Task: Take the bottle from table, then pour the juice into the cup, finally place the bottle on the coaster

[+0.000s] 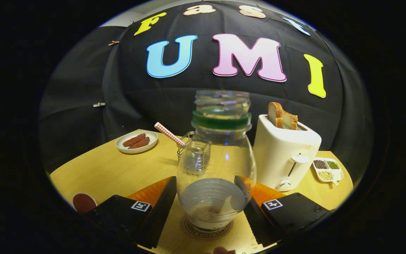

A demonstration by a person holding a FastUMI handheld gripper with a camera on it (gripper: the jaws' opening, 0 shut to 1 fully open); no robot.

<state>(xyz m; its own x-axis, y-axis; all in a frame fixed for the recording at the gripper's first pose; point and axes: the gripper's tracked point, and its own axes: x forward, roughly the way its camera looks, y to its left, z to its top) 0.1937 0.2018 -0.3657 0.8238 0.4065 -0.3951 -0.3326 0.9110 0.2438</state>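
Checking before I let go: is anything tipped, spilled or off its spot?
Nothing stands out. The bottle stands upright on the coaster, between the fingers of the claw. No spill shows on the table. Whether the fingers press on it is unclear.

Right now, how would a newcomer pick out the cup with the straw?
Start at the white toaster. Beside it, behind the clear bottle between the gripper fingers, stands the cup: a wire-mesh holder, alone in having a red-checked straw.
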